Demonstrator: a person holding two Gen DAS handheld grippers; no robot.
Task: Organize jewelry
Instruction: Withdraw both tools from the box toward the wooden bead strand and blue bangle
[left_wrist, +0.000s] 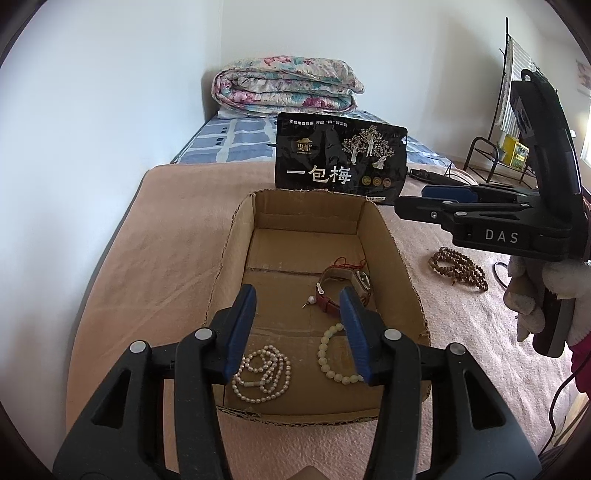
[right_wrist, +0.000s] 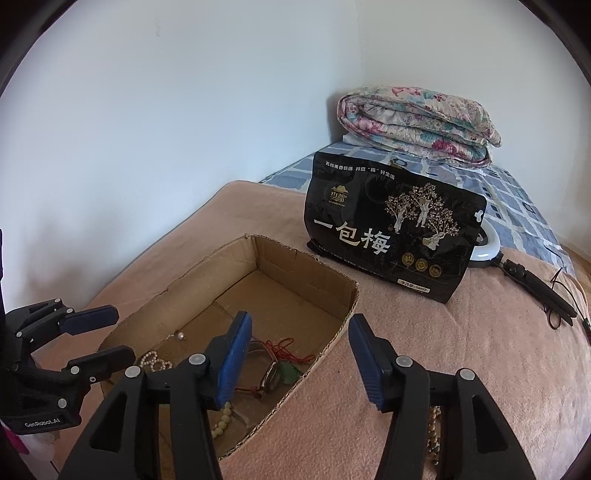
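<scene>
The left claw (left_wrist: 297, 332) is spread wide and empty, hanging over the near end of the cardboard box (left_wrist: 236, 236) on the bed. The right claw (right_wrist: 299, 354) is also spread and empty, over the right wall of the box.

The wooden bead string (left_wrist: 458, 267) lies outside the box on the pink blanket (left_wrist: 177, 236), well apart from the other jewelry. It is probably light and limp, and the round beads may slip, so the claw should pinch across the bunched loops, not one strand.

The left wrist view shows the pearl necklace (left_wrist: 262, 373), the pale bead bracelet (left_wrist: 334, 356) and the watch (left_wrist: 345, 290) clearly inside the box. The right wrist view hides the wooden beads almost fully behind its own finger.
</scene>
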